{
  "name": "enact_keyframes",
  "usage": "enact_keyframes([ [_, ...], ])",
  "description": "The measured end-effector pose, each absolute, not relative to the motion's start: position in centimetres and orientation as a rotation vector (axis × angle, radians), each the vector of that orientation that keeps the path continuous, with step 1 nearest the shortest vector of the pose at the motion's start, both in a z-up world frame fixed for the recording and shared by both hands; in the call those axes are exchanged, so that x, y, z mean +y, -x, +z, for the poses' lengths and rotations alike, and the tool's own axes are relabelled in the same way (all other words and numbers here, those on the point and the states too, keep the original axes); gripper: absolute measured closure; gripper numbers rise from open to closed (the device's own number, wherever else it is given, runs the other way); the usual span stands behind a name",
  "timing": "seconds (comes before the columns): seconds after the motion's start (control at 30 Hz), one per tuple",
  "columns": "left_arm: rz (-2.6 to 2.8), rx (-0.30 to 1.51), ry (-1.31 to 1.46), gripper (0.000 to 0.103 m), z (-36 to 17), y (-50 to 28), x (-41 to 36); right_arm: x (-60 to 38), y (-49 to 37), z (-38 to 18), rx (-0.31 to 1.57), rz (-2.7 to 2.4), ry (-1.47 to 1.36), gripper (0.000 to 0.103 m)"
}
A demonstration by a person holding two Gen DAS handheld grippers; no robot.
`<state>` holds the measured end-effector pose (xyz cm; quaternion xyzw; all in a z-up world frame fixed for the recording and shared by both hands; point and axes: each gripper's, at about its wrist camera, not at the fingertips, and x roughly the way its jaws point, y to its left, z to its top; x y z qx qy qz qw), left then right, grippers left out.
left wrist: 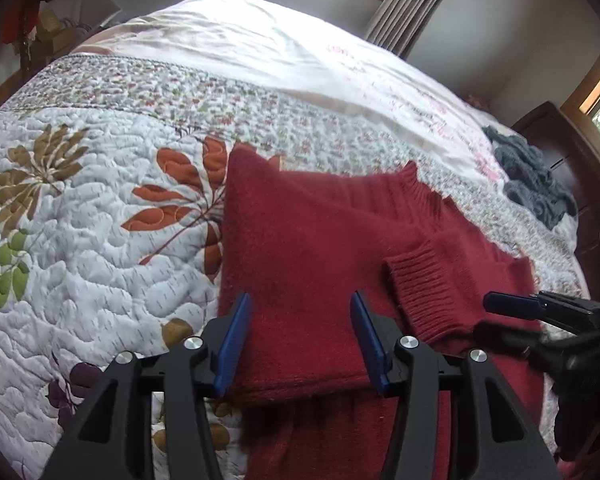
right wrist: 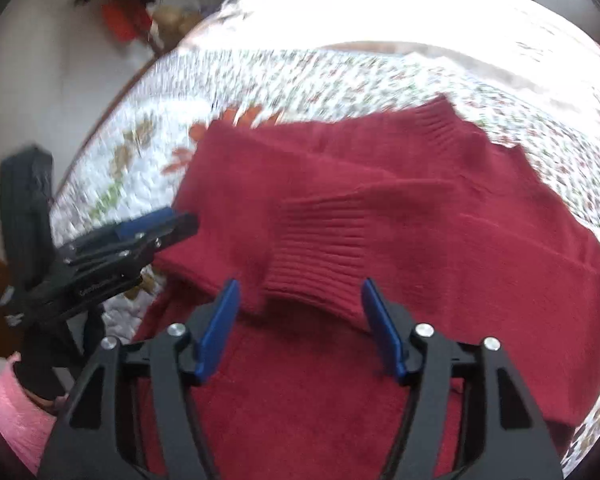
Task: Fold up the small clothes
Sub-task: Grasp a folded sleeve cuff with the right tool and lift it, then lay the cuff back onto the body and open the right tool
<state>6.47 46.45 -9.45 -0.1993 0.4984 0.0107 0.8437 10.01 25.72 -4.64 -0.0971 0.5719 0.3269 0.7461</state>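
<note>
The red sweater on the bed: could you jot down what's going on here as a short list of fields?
garment: red sweater, partly folded, one ribbed cuff lying across its front
surface: floral quilt on a bed
left gripper: jaws open, over the sweater's folded left edge, holding nothing
right gripper: jaws open, just short of the cuff
other items: dark grey knit near the bed's far right edge
image quality: right wrist view motion-blurred

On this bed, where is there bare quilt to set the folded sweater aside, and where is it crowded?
Free: the leaf-print quilt left of the red sweater, and the white sheet beyond the floral band. Crowded: the right edge, where a dark grey garment lies, and the near side, under both open hand-held grippers.
</note>
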Motion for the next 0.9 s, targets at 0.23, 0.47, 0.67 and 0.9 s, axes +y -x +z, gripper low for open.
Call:
enact_keyframes([
  [0.23,0.024,1.071,0.424,0.051,-10.8,-6.7,46.5,27.7,-10.6,-8.2,1.28,0.642,0.353,0.06],
  [0.47,0.025,1.069,0.409,0.051,-11.1,-6.5,46.3,22.3,-12.3,-6.1,1.271,0.645,0.091,0.089],
  [0.67,0.036,1.072,0.376,0.051,-11.2,-6.6,45.9,13.7,-14.2,-4.3,1.256,0.556,-0.186,0.088],
  [0.9,0.042,1.073,0.347,0.051,-11.4,-6.7,45.5,6.2,-14.9,-6.7,1.301,0.42,-0.299,0.088],
])
